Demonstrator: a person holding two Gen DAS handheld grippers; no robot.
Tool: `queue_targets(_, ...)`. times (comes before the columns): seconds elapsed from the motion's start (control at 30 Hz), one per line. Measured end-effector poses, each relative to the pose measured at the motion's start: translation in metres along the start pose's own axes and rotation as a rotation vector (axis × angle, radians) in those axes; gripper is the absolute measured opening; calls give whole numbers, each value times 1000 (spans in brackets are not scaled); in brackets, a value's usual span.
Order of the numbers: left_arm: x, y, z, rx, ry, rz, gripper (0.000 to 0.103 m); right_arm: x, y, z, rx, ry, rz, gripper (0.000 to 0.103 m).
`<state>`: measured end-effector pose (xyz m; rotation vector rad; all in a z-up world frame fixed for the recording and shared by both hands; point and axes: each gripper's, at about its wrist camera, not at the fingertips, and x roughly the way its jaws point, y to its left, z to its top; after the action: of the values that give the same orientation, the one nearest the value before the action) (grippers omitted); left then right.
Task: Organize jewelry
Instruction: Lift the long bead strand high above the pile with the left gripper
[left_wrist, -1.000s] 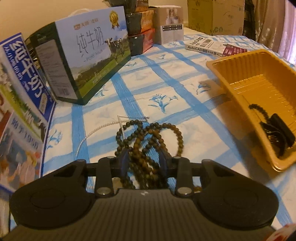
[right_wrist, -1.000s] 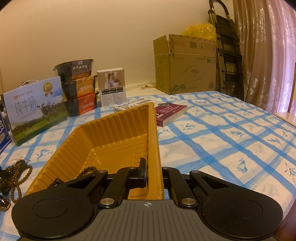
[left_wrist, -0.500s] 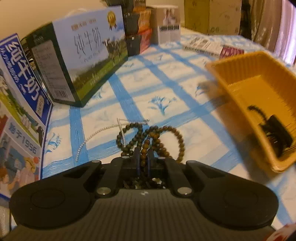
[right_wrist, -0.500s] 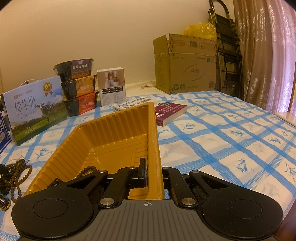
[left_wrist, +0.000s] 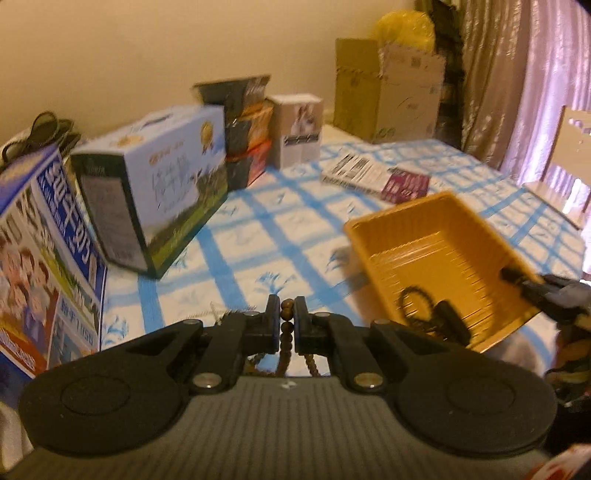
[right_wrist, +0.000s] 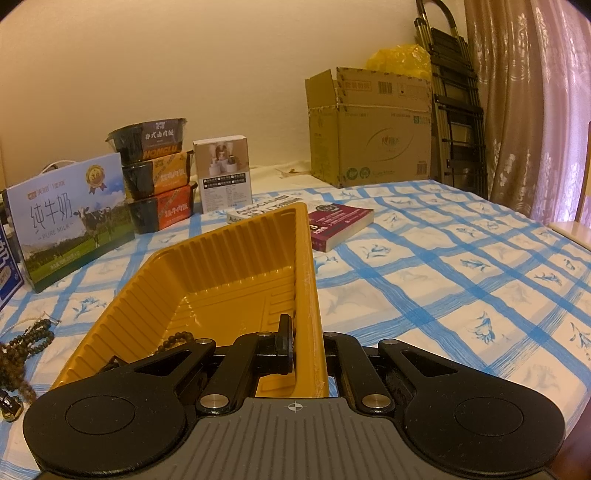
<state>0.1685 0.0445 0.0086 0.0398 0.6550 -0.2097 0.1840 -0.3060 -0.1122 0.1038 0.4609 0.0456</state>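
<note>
My left gripper (left_wrist: 286, 314) is shut on a brown bead string (left_wrist: 286, 332) and holds it lifted above the table, beads hanging below the jaws. The yellow plastic tray (left_wrist: 436, 236) lies to its right with a dark bead bracelet (left_wrist: 413, 299) and a black clip (left_wrist: 450, 321) inside. My right gripper (right_wrist: 306, 332) is shut on the tray's right wall (right_wrist: 308, 280); it shows in the left wrist view (left_wrist: 535, 284). In the right wrist view the hanging beads (right_wrist: 14, 365) blur at far left, with dark beads (right_wrist: 37, 332) on the cloth.
Blue-checked tablecloth (right_wrist: 443, 266). Milk cartons (left_wrist: 155, 184), stacked food bowls (right_wrist: 155, 181) and a white box (right_wrist: 223, 173) line the left and back. A book (right_wrist: 340, 221) lies behind the tray. A cardboard box (right_wrist: 369, 125) and folded ladder (right_wrist: 458, 99) stand at back.
My left gripper closed on the brown beads on the table, then lifted them up and swung its view toward the tray. The right gripper has stayed on the tray wall.
</note>
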Motion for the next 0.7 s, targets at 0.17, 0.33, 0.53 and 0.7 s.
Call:
queue_targets(0.17,-22,-13,19,22,-45,-33,6,0,0,0,0,-1,0,4)
queue_targets(0.33,-41,-27,36,18,-83,-86,6,0,0,0,1,0,1,4)
queue_targets(0.53,-56,-41,58,12,-141,-148,6,0,0,0,0,-1,1,4)
queue_targets(0.7,-62,-58,80,3,-184,-236,6,0,0,0,1,-1,1,4)
